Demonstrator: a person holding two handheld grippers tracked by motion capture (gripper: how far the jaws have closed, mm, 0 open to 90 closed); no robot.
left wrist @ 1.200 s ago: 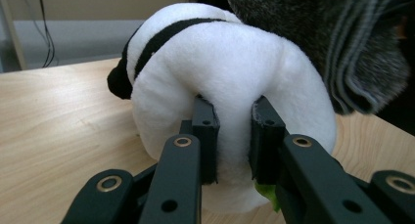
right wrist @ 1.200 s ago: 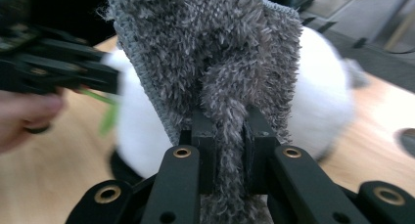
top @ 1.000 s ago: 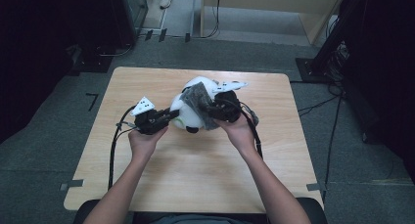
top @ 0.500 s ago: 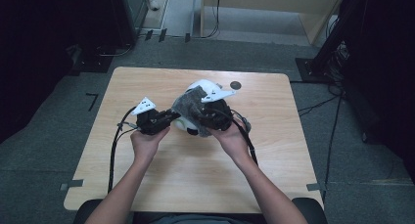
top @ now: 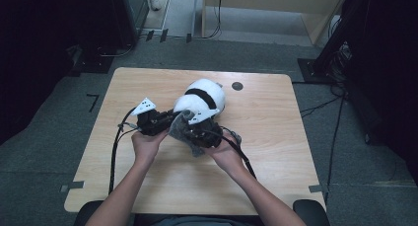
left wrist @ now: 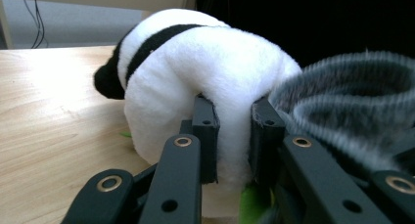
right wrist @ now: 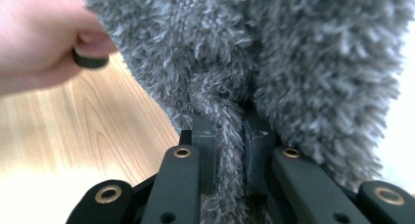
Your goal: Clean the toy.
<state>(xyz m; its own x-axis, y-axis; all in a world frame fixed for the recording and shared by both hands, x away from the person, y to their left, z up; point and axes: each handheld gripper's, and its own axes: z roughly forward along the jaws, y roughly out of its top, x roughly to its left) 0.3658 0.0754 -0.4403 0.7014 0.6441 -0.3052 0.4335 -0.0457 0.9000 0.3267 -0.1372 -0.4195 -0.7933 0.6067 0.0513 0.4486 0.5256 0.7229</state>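
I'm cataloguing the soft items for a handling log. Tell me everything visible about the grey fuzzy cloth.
The grey fuzzy cloth is a long-piled, shaggy fabric, plain grey, soft and limp. It lies bunched on the wooden table against the white and black plush toy. A fold of it is pinched between the jaws of the right hand-held gripper, which is shut on it. In the left gripper view it shows as a rolled edge beside the plush, which the left hand-held gripper clamps.

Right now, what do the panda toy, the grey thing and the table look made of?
Panda plush: short, soft white and black pile that dents between the jaws.
Grey fabric: long shaggy pile, probably synthetic fleece.
Table: pale wood grain, smooth matte; possibly laminate.
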